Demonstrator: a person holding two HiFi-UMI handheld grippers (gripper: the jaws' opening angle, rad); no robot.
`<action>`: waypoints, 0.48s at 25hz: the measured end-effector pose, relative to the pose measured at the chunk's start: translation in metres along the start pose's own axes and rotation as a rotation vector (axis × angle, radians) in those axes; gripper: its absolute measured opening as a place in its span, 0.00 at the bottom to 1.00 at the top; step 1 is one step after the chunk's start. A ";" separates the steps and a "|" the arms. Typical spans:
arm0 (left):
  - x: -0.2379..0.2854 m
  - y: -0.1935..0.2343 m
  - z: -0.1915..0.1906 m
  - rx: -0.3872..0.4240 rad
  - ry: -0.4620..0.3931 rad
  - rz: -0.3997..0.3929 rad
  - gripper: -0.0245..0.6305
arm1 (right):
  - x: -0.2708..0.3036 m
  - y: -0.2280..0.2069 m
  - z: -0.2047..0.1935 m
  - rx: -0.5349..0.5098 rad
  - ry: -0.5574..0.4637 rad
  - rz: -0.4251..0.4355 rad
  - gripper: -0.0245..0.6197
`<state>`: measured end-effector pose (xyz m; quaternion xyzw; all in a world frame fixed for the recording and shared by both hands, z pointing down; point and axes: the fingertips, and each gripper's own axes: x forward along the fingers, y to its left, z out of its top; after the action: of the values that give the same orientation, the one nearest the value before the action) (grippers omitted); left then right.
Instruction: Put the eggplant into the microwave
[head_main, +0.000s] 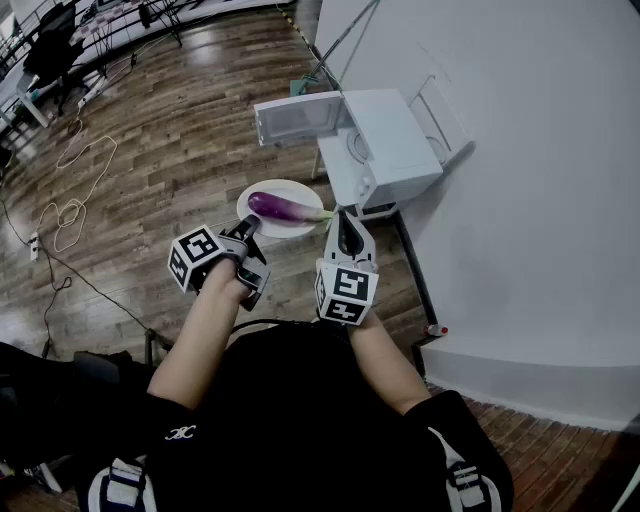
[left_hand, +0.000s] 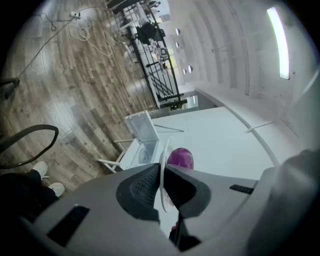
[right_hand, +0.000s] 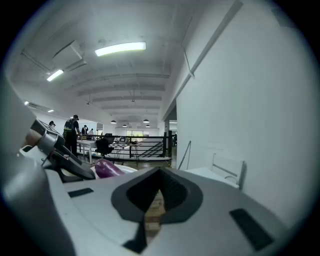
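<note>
Your left gripper (head_main: 245, 229) is clamped on the rim of the plate (head_main: 291, 229), the eggplant (head_main: 277, 206) lies on that plate, your right gripper (head_main: 347, 215) is closed and empty, and the open microwave (head_main: 385, 147) at one o'clock waits for it.

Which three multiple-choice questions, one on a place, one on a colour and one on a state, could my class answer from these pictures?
1. Where does the eggplant lie? A on the floor; B on the plate; C in a drawer.
2. What colour is the eggplant? A green; B white; C purple.
3. How is the microwave door? A open; B shut; C missing.

Answers: B, it rests on the white plate; C, its skin is purple; A, the door stands swung out from the oven.
</note>
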<state>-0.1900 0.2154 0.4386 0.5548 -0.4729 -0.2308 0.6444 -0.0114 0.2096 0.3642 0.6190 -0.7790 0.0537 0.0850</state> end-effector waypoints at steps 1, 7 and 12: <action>0.000 -0.001 0.000 -0.001 0.000 -0.001 0.06 | 0.000 0.000 0.001 0.005 -0.001 0.002 0.05; 0.002 -0.001 0.000 -0.013 0.003 0.000 0.06 | -0.001 0.002 0.008 0.021 -0.035 0.005 0.05; 0.006 0.003 0.005 -0.018 0.010 -0.005 0.06 | 0.004 0.006 0.008 0.010 -0.039 0.003 0.05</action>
<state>-0.1923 0.2089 0.4427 0.5514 -0.4662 -0.2338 0.6511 -0.0189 0.2051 0.3571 0.6193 -0.7810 0.0455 0.0667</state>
